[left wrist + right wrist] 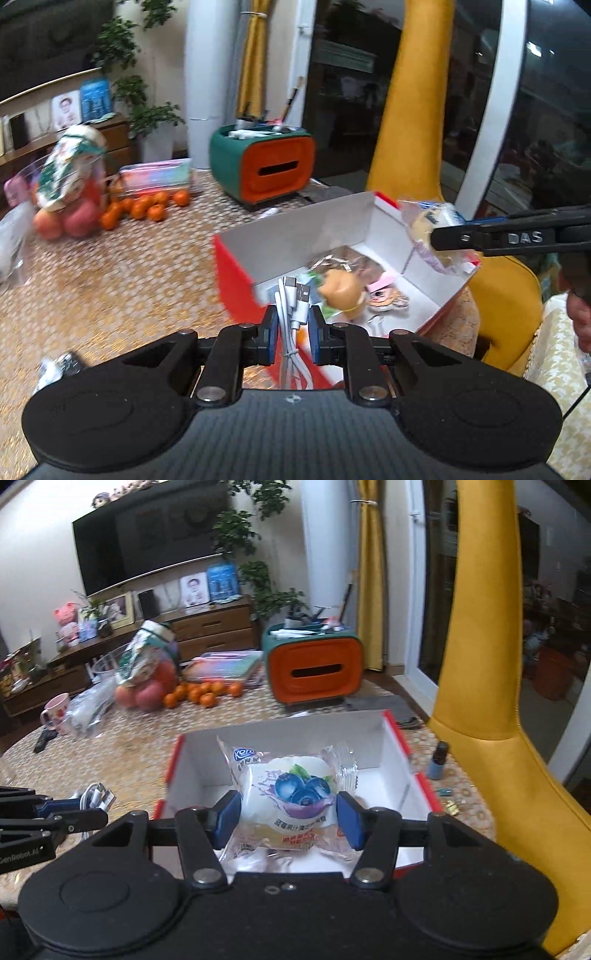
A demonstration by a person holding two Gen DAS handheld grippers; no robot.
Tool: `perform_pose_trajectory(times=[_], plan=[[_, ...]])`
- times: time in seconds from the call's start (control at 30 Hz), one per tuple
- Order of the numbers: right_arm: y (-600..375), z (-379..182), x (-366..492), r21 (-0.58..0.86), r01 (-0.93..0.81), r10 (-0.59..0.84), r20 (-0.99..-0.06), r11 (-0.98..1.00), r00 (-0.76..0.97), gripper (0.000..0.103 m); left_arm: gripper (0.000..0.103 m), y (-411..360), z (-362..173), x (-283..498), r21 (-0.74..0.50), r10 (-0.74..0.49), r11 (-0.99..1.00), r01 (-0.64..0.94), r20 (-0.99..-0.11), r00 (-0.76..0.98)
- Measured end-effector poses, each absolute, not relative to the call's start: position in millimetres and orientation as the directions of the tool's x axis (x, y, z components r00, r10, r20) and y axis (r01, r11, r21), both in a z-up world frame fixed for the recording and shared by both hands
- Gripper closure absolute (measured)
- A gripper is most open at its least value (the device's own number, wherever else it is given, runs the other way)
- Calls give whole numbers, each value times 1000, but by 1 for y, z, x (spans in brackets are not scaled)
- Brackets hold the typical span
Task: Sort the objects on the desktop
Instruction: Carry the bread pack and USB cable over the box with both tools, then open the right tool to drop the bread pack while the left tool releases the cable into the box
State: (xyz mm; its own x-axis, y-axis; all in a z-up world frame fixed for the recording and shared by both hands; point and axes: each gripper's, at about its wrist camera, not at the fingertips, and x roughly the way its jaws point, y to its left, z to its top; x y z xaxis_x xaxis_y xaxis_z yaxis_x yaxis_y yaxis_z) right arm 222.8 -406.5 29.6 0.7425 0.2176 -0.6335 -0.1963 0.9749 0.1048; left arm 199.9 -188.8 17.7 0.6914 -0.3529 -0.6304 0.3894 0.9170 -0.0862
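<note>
Standing on a table covered in a gold, honeycomb-patterned cloth, a red cardboard box with a white interior sat open in a living room with a dark flat television, a wooden cabinet and leafy potted plants. Behind it were a teal-and-orange plastic tissue holder, loose tangerines, bagged apples and a pink mug; a yellow chair stood at the table's edge.

The right gripper had its blue-padded fingers clenched on a clear, crinkled plastic packet of white cake printed with blueberries, held above the box. The packet bore Chinese writing too small to read and a blue logo beginning "Ken".

The left gripper had its fingers closed around a bundled white USB cable at the box's near wall. Inside lay an orange rounded figurine and a flat cartoon-face charm. "DAS" showed on the right gripper's arm, "GenRobot.AI" on the left's. A small blue bottle stood beside the box.
</note>
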Motion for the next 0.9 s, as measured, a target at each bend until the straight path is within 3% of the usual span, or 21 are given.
perform_pose_trajectory(times=[0.53,0.9], plan=[[-429,-8,262,95,-116,149,-689,989,709,47,87,-258,-17,244,14,-298,897,443,-719,628],[-423,-40,276,66,-124,131,-754,990,644,47,87,-268,-39,263,8,-270,898,441,-779,565]])
